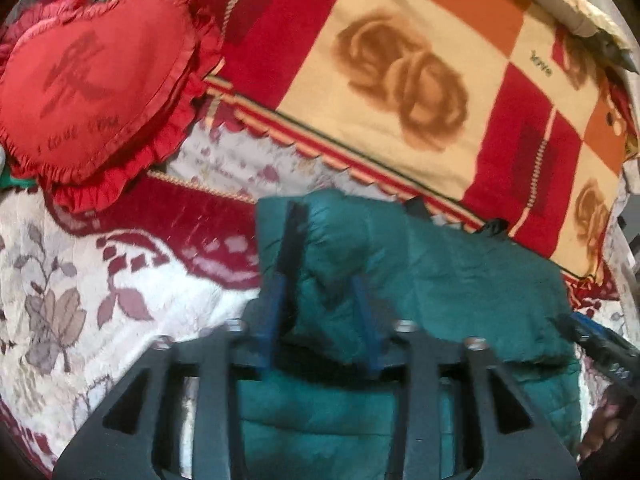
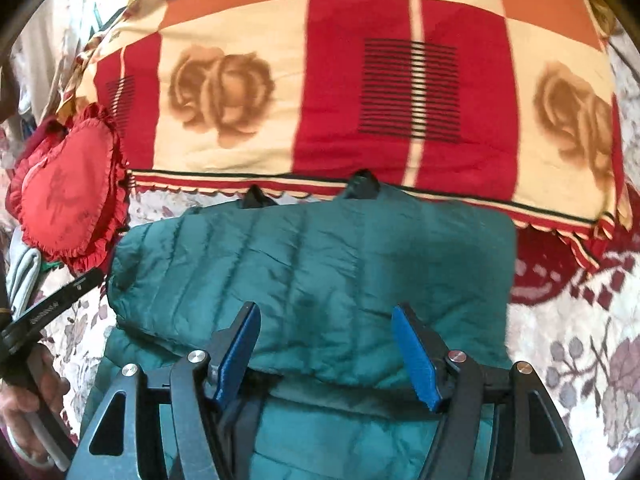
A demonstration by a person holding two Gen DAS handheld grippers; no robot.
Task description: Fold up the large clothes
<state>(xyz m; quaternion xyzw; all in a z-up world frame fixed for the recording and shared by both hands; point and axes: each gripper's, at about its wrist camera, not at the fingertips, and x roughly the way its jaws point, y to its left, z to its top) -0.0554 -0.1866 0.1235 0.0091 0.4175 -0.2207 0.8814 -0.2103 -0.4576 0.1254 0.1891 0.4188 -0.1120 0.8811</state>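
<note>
Beside jacket (image 2: 312, 264): heart pillow (image 2: 68, 200), blanket (image 2: 248, 32).

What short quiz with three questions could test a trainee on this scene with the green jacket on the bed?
1. True or false: the green jacket lies folded on the bed, with its upper layer over a lower layer.
2. Which thing lies to the left of the jacket in the right wrist view? A) a red heart-shaped pillow B) a blue bucket C) a wooden chair
3. Fill in: the right gripper has its blue pads apart, so it is ____.

Key: 1 true; 2 A; 3 open. The left gripper also stands open over the jacket, and beyond the jacket lies a blanket with brown roses and red squares.
</note>
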